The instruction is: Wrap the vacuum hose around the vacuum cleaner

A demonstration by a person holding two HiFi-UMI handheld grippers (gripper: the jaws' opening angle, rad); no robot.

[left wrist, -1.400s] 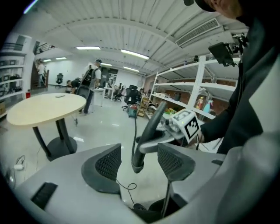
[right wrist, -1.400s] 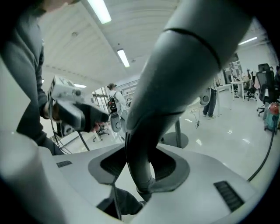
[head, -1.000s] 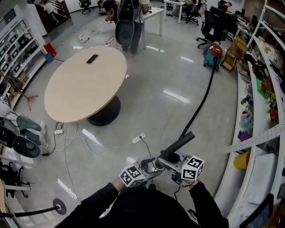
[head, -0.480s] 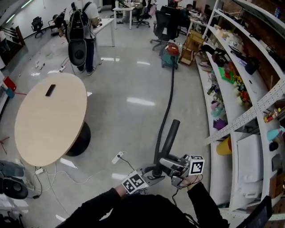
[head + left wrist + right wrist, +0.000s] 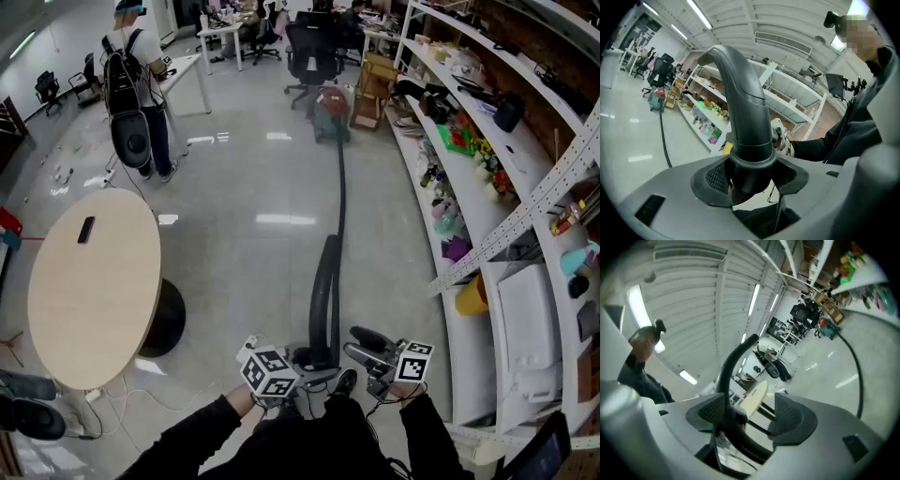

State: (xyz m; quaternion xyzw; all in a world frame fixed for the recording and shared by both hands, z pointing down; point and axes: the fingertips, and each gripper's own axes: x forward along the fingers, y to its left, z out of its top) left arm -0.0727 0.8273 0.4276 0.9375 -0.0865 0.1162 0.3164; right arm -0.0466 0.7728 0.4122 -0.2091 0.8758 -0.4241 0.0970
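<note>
The red and green vacuum cleaner [image 5: 331, 101] stands far ahead on the floor near the shelves. Its black hose [image 5: 339, 187] runs straight back to me and ends in a rigid curved handle [image 5: 325, 300]. My left gripper [image 5: 309, 356] is shut on that handle [image 5: 745, 126], after its jaws have just been closing; both pads press its collar in the left gripper view [image 5: 751, 176]. My right gripper [image 5: 361, 336] sits just right of the handle, and its jaws have just been opening. In the right gripper view [image 5: 750, 413] the hose [image 5: 729, 364] passes beside one pad [image 5: 710, 411], unpressed.
A round wooden table [image 5: 89, 281] with a small dark object on it stands at the left. Behind it is a person with a backpack [image 5: 131, 103]. Long shelves [image 5: 487, 187] full of items line the right side. Office chairs [image 5: 309, 52] and loose cables [image 5: 112, 398] are also around.
The view has swung left, so the vacuum and hose now lie straight ahead. My right gripper's jaws have opened off the handle. The left gripper keeps its hold on the handle.
</note>
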